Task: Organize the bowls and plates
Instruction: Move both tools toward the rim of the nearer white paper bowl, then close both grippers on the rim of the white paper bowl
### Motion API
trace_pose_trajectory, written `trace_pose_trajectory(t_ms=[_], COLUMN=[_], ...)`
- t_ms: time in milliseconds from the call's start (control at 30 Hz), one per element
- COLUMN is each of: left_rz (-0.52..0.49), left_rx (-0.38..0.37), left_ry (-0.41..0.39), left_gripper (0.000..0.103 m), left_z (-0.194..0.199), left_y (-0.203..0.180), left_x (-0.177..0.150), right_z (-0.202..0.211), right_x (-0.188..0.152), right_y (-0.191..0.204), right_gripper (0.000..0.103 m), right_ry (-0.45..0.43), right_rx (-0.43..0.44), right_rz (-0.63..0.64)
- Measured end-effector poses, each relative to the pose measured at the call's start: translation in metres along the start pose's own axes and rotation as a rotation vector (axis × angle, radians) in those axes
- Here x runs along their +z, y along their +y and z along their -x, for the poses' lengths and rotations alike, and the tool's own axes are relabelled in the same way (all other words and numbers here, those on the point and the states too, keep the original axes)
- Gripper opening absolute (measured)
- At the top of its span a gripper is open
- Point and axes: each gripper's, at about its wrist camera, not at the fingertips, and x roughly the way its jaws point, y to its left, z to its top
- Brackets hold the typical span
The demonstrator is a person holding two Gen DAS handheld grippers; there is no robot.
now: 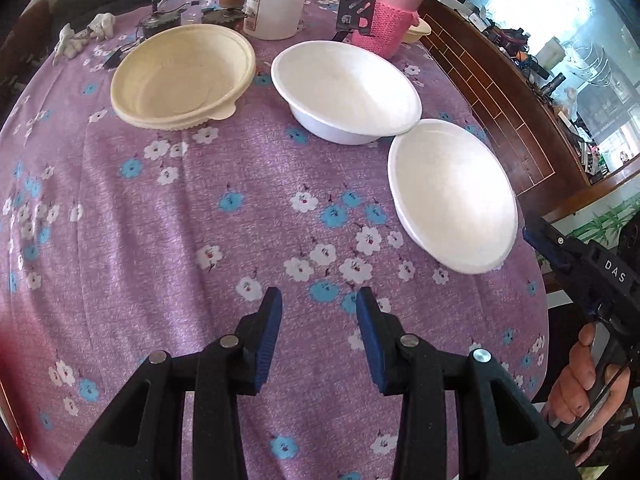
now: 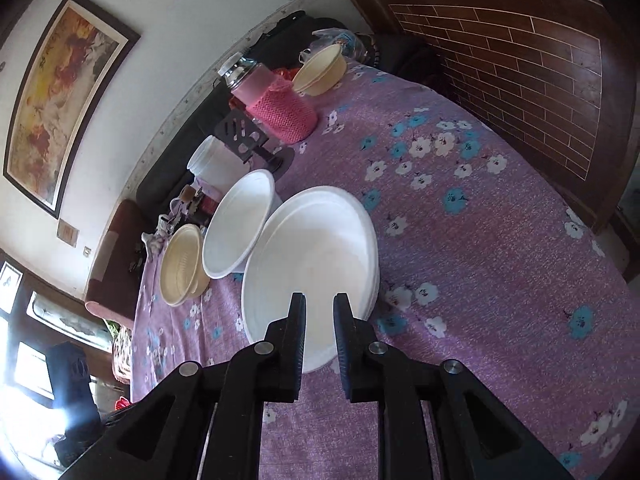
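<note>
Nothing is looking sorted yet. In the left wrist view, three dishes are sitting separately on the purple flowered tablecloth [image 1: 160,240]: a cream bowl [image 1: 184,78] in the upper left of the frame, a white bowl [image 1: 346,90] at upper centre, and a white plate [image 1: 454,194] at centre right, its rim touching or slipping just under the white bowl's edge. A second cream bowl [image 2: 320,70] is showing at the top centre of the right wrist view, behind a pink knitted flask [image 2: 276,106] and well apart from the others.

The left gripper [image 1: 318,300] is hovering over bare cloth at the bottom centre of its frame, jaws spread and holding nothing. The right gripper [image 2: 319,308] is reaching toward the near edge of the white plate, its fingers parted with the plate's surface showing through the gap; it is gripping nothing yet, as far as the view shows.

Judging by this layout, the stacking is only beginning: the plate, the white bowl and both cream bowls are all waiting to be gathered.
</note>
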Motion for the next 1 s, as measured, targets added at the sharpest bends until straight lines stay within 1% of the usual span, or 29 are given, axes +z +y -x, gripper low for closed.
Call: trace_pose_trajectory(t_ms=[133,200,267,333,467,567,700,800,1000], left_rz=[0.015,0.025,0.027,0.039,0.054,0.069,0.097,0.096,0.106], left_rx=[-0.027,-0.039,-0.04,-0.048,-0.064,-0.078,-0.111,-0.135,-0.169], left_ry=[0.004,0.009,0.009,0.011,0.023,0.041,0.064,0.078,0.075], left_gripper=[0.038,0.044,0.048,0.052,0.053,0.053,0.053,0.053,0.053], left_z=[-0.009,-0.014,-0.018,-0.021,-0.03,-0.038,-0.05,-0.054,-0.054], left_y=[-0.008,-0.011,-0.015,-0.017,-0.02,-0.022,-0.022,-0.025,-0.03], left_x=[0.014,0.02,0.025,0.031,0.042,0.048,0.054,0.056,0.065], right_z=[0.001,0.001,0.0,0.0,-0.001,-0.007,-0.014,-0.019,-0.027], right_x=[0.007,0.01,0.014,0.017,0.022,0.024,0.025,0.027,0.03], right_y=[-0.012,-0.015,-0.019,-0.024,-0.033,-0.038,-0.037,-0.033,-0.033], right_gripper=[0.016,0.017,0.022,0.03,0.032,0.032,0.032,0.032,0.032], right_ry=[-0.01,-0.013,-0.012,-0.015,-0.016,-0.002,0.009,0.012,0.023], right_rx=[0.001,-0.01,-0.014,-0.021,-0.024,-0.006,0.015,0.02,0.021], right_rz=[-0.027,-0.029,-0.038,-0.049,-0.072,-0.088,-0.09,-0.084,-0.088])
